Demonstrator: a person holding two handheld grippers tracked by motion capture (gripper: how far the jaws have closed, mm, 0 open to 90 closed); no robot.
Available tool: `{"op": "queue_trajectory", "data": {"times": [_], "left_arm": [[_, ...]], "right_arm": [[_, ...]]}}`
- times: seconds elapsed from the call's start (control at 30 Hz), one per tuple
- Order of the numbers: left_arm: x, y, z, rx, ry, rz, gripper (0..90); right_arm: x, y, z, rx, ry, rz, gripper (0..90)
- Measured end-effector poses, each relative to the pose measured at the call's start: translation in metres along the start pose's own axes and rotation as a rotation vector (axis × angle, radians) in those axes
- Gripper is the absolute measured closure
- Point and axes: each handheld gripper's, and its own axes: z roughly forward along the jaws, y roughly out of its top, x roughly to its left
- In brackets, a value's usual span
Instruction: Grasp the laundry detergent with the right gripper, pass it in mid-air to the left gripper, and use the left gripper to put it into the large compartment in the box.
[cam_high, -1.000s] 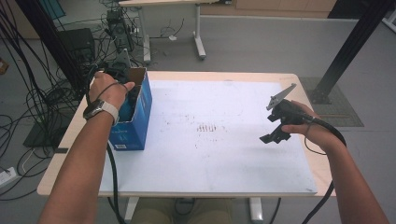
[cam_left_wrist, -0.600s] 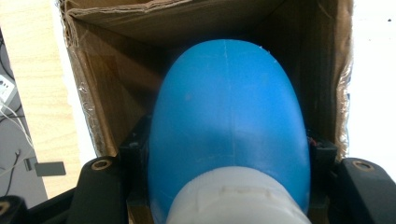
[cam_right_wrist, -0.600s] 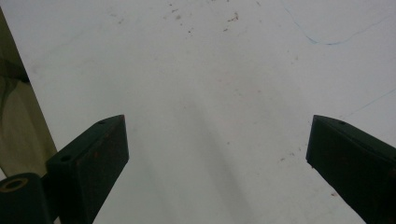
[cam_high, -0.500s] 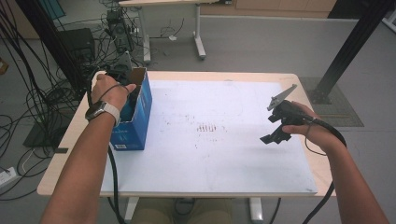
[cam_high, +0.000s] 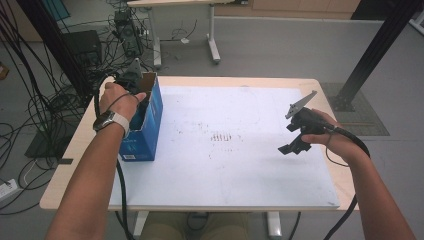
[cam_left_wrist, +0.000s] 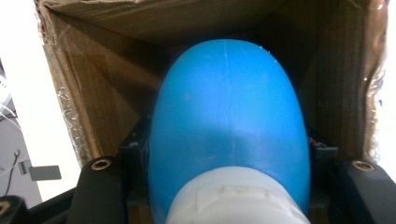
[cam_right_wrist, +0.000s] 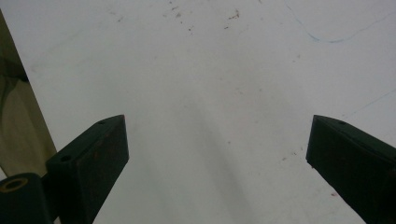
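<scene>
Blue bottle (cam_left_wrist: 229, 126) clamped by left gripper (cam_left_wrist: 229, 186) inside the cardboard box (cam_high: 145, 125), upper left of the high view.
Probably light, smooth, slippery plastic; best gripped near the white cap (cam_left_wrist: 236, 205). Right gripper (cam_right_wrist: 217, 154) wide open, empty, at right.

Even, bright light — soft shadows, close views slightly blurred.

Between your left tool's matt black plastic jaws sits a blue bottle (cam_left_wrist: 227, 126) of smooth, softly glossy plastic with a white ribbed cap (cam_left_wrist: 236, 200). The box (cam_high: 145, 125) is rough brown corrugated cardboard inside, printed blue outside, its edges taped. Your surface (cam_high: 240, 150) has a matt white, scuffed sheet over pale wood.
</scene>
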Motion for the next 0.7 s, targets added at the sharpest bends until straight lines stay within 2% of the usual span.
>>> {"op": "queue_trajectory", "data": {"times": [0.7], "left_arm": [[-0.0003,-0.0003,0.0013,-0.015,0.000,0.002,37.6]], "right_arm": [[0.0002,-0.0036,-0.0006,-0.003,-0.002,0.005,5.5]]}}
